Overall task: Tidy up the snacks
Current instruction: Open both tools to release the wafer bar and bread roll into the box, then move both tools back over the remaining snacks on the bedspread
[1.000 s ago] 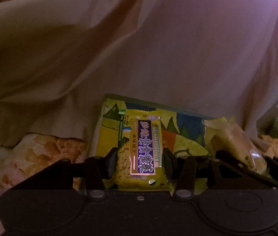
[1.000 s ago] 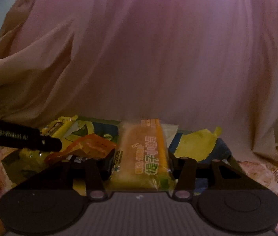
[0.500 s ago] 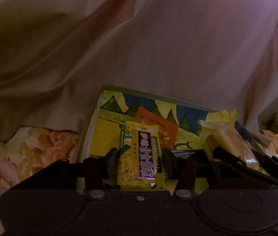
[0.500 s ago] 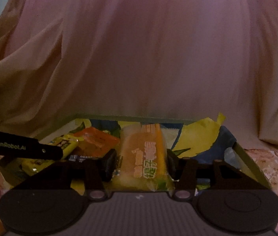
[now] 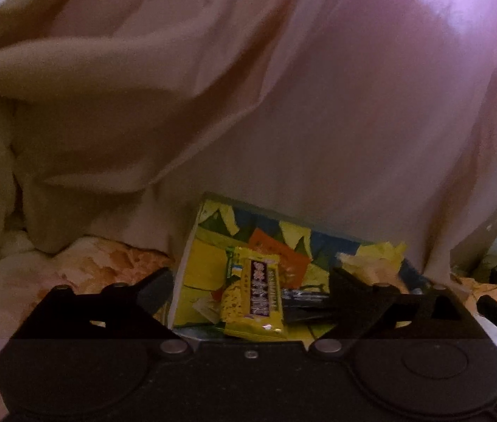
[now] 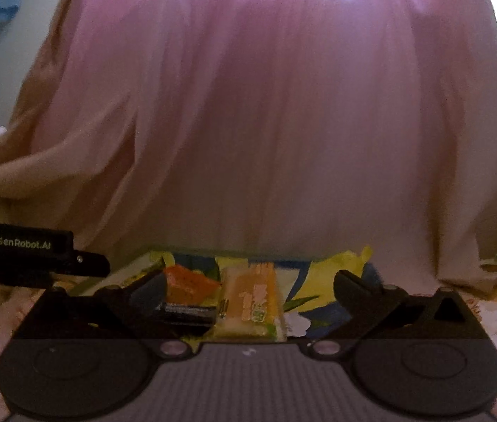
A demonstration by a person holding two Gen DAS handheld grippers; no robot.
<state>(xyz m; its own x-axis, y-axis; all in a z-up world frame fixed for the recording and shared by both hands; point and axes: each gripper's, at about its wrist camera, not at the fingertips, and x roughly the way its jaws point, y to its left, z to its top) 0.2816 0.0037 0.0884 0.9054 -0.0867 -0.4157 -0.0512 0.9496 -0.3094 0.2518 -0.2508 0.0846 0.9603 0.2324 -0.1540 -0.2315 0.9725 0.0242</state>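
Note:
In the left wrist view my left gripper (image 5: pixel 248 292) is open, its jaws spread wide. A yellow snack bar with a purple label (image 5: pixel 253 295) lies between them in a colourful patterned box (image 5: pixel 195 267), free of the pads. In the right wrist view my right gripper (image 6: pixel 250 292) is open too. An orange snack packet (image 6: pixel 252 306) lies in the same box (image 6: pixel 322 274) between the spread jaws. An orange packet (image 6: pixel 188 281) and a dark packet (image 6: pixel 188 313) lie to its left. The left gripper's body (image 6: pixel 33 256) shows at the left edge.
A large pink cloth (image 5: pixel 318 105) hangs behind the box and fills the upper view, also in the right wrist view (image 6: pixel 266 123). A floral bedspread (image 5: pixel 83 263) lies left of the box. Crumpled orange wrappers (image 5: pixel 494 292) lie at the far right.
Both grippers have opened and let go of their snacks. The yellow bar and the orange packet now lie in the box. Both grippers have drawn back a little.

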